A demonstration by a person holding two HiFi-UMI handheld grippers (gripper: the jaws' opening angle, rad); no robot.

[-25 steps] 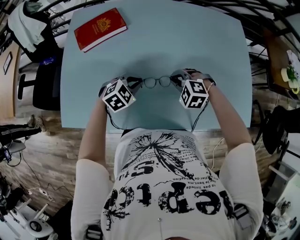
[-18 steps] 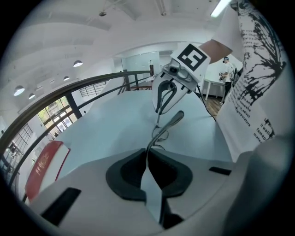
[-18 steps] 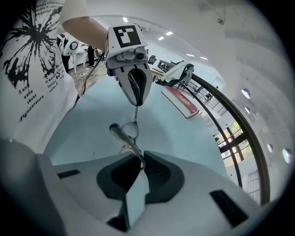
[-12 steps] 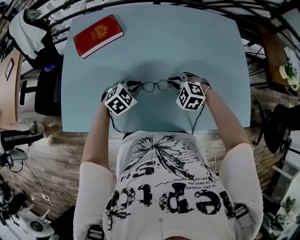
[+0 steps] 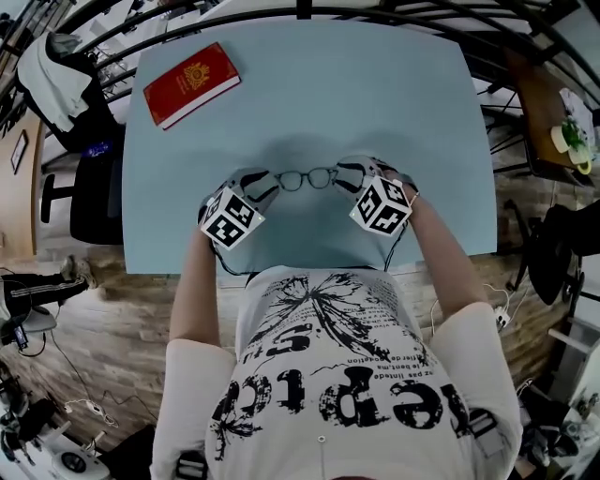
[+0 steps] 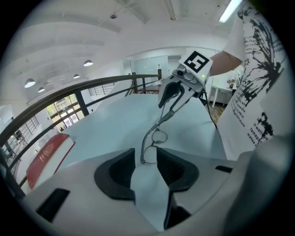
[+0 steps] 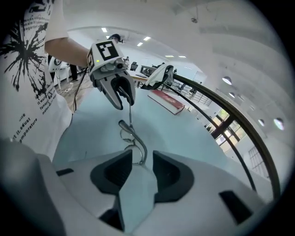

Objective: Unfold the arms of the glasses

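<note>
Thin dark-framed glasses (image 5: 307, 178) lie across the light blue table (image 5: 375, 103), between my two grippers. My left gripper (image 5: 260, 184) is at their left end and its jaws are opening. The left gripper view shows that end of the glasses (image 6: 148, 150) in the gap between the pads, unpressed. My right gripper (image 5: 352, 175) is at the right end, its jaws also opening. There the frame end (image 7: 137, 150) sits loose between the pads, and one arm (image 7: 125, 126) seems folded along the frame. Each gripper view also shows the other gripper: the right gripper (image 6: 173, 94) and the left gripper (image 7: 120, 94).
A red book (image 5: 193, 82) lies at the table's far left corner. Black railings (image 5: 394, 14) run behind the table. A dark chair (image 5: 94, 178) stands off the left edge, and the table's near edge is right in front of the person's body.
Both grippers' jaws have spread apart and let go of the glasses' ends. The glasses stay between them, and both hands have rolled slightly in place.
</note>
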